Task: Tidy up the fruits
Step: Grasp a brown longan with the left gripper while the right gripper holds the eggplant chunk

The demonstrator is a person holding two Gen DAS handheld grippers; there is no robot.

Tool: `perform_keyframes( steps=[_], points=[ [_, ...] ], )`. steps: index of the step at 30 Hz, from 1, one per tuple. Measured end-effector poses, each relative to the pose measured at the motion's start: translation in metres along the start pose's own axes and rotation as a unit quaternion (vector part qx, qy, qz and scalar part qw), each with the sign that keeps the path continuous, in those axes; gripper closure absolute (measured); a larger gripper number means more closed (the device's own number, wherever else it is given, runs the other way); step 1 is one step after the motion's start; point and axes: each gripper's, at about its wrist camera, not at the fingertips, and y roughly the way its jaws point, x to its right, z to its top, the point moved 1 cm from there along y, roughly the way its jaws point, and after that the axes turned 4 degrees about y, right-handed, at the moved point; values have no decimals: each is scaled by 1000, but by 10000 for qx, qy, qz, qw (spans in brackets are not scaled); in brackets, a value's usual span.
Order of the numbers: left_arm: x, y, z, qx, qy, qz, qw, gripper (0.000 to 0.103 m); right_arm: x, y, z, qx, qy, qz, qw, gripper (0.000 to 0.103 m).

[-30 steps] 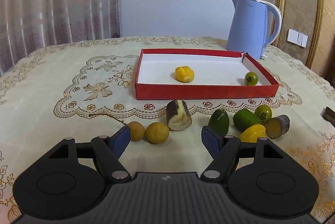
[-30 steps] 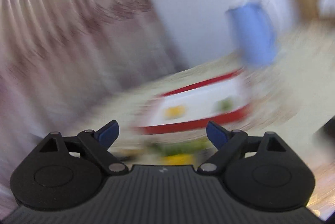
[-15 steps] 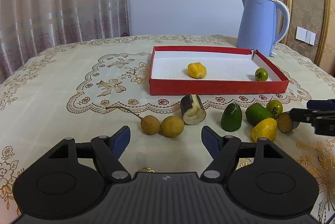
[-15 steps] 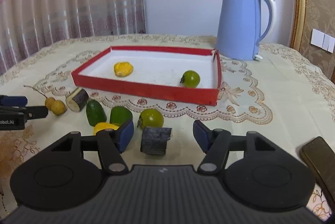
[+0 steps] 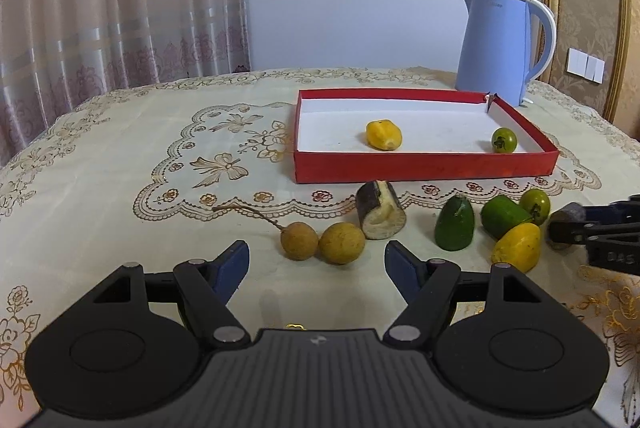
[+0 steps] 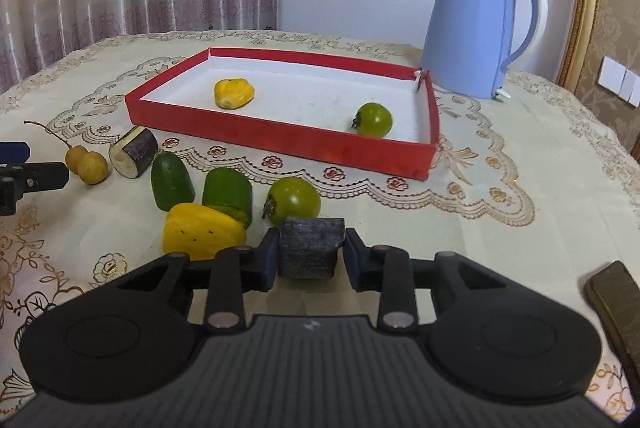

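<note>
The right gripper [image 6: 310, 255] is clamped on a dark, bark-skinned cylindrical chunk [image 6: 311, 247], both blue pads pressed to its sides; the jaws have just been closing onto it. The chunk is seen low over the cream embroidered tablecloth [image 6: 520, 228], just in front of a round green tomato [image 6: 293, 201] and beside a yellow fruit piece [image 6: 202, 233]; whether it is lifted off the cloth cannot be told.

The left gripper [image 5: 317, 266] is held part open, nothing between its blue fingers [image 5: 232, 264]. Just ahead of it, 2 round tan longans on a stem [image 5: 322, 241] are touching each other, with a second dark-skinned chunk showing a pale cut face [image 5: 379, 210] just beside them.

2 green cut pieces [image 6: 200, 186] lie between that chunk and the tomato, side by side.

The shallow red cardboard tray with white floor [image 6: 280, 138] is set farther back; 1 yellow piece [image 6: 233, 93] and 1 green tomato [image 6: 374, 120] are inside, well apart. A pale blue electric kettle [image 6: 476, 28] stands behind the tray's far right corner. A dark flat object [image 6: 616, 292] is cut off at the right edge.
</note>
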Motion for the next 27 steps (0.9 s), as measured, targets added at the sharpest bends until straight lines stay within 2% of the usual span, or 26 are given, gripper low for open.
perform_keyframes(
  steps=[9,13,17,20,27],
  points=[
    [-23,21,11,-186,-711,106,9972,29,12,-21,1,224,216,184,9993,71],
    [-8,21,11,-252,-501,-314,9979,41,10,-23,1,262,223,246,9991,71],
    [7,22,10,-226,-223,-509,9982,46,12,-24,0,293,264,277,9988,71],
    [6,32,11,-394,-327,-737,9960,52,13,-24,-1,297,302,299,9987,71],
    [0,47,17,-471,-559,-847,9937,52,17,-25,-2,317,376,342,9982,71]
  ],
)
